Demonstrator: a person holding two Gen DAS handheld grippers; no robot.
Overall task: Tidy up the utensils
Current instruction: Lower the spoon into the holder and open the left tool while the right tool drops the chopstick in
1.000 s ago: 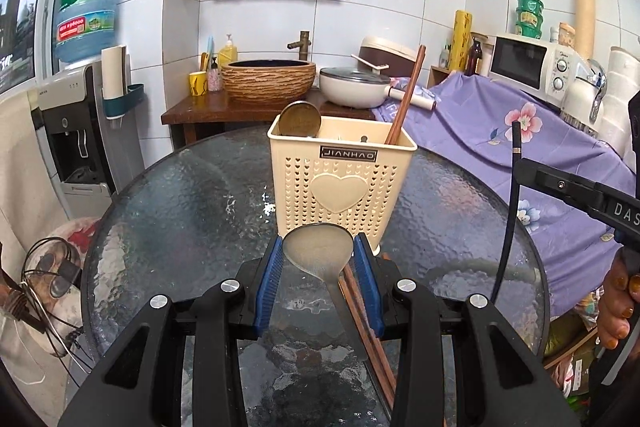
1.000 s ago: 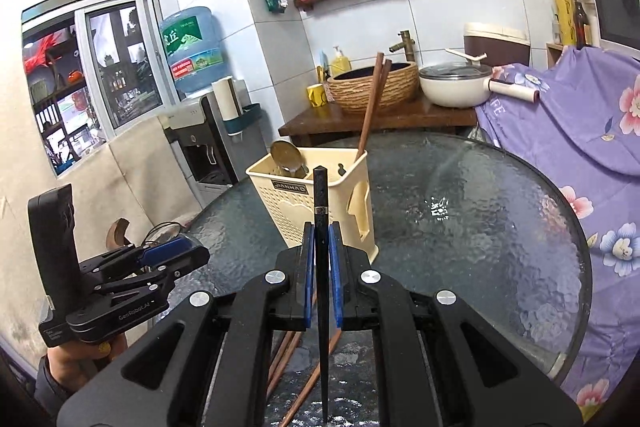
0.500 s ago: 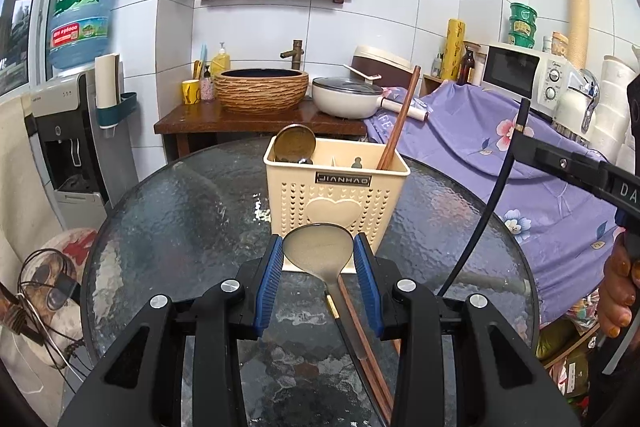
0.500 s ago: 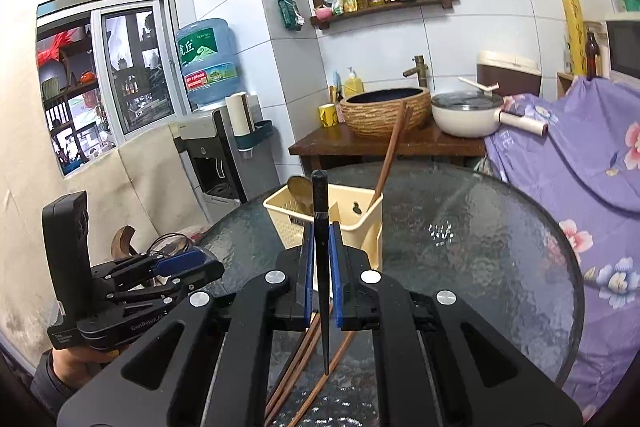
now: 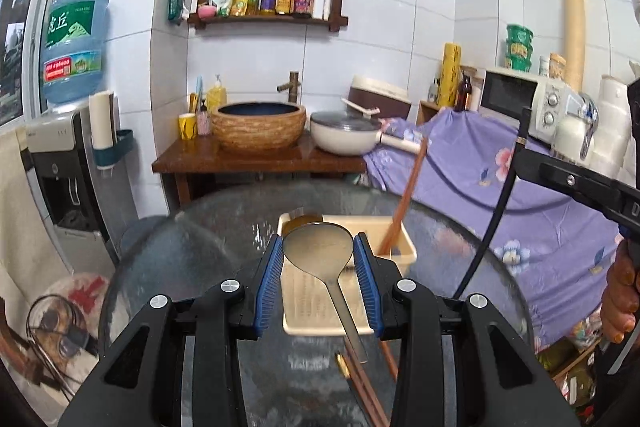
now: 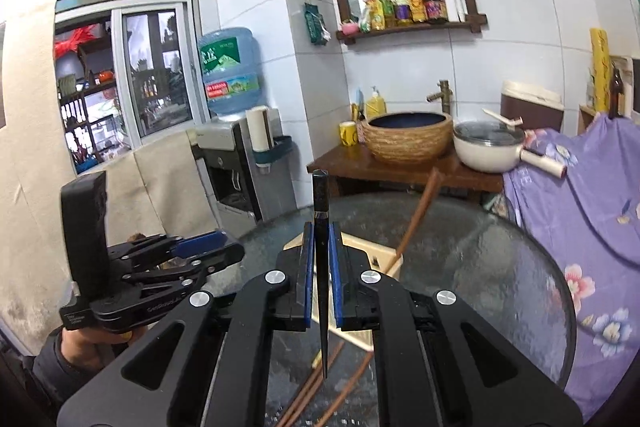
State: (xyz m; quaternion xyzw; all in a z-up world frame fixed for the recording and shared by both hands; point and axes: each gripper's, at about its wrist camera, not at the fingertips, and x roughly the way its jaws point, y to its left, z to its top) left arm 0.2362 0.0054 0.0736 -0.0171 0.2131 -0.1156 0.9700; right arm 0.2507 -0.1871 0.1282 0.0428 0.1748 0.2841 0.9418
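My left gripper (image 5: pixel 319 269) is shut on a metal spoon (image 5: pixel 320 254), bowl up between the blue pads, held above the cream utensil basket (image 5: pixel 400 254). The basket stands on the round glass table (image 5: pixel 200 247) and holds a brown chopstick (image 5: pixel 404 205) and another spoon. My right gripper (image 6: pixel 320 267) is shut on a black chopstick (image 6: pixel 321 215), held upright above the basket (image 6: pixel 384 259). The black chopstick also shows at the right of the left wrist view (image 5: pixel 494 219). Several brown chopsticks (image 5: pixel 366 387) lie on the glass below the grippers.
Behind the table stands a wooden counter (image 5: pixel 256 159) with a woven basin (image 5: pixel 258 125) and a white pot (image 5: pixel 346 137). A purple floral cloth (image 5: pixel 520 187) covers things at the right. A water dispenser (image 5: pixel 64 163) stands at the left.
Both grippers have risen with their utensils. The basket now sits lower and partly behind the fingers in both views.
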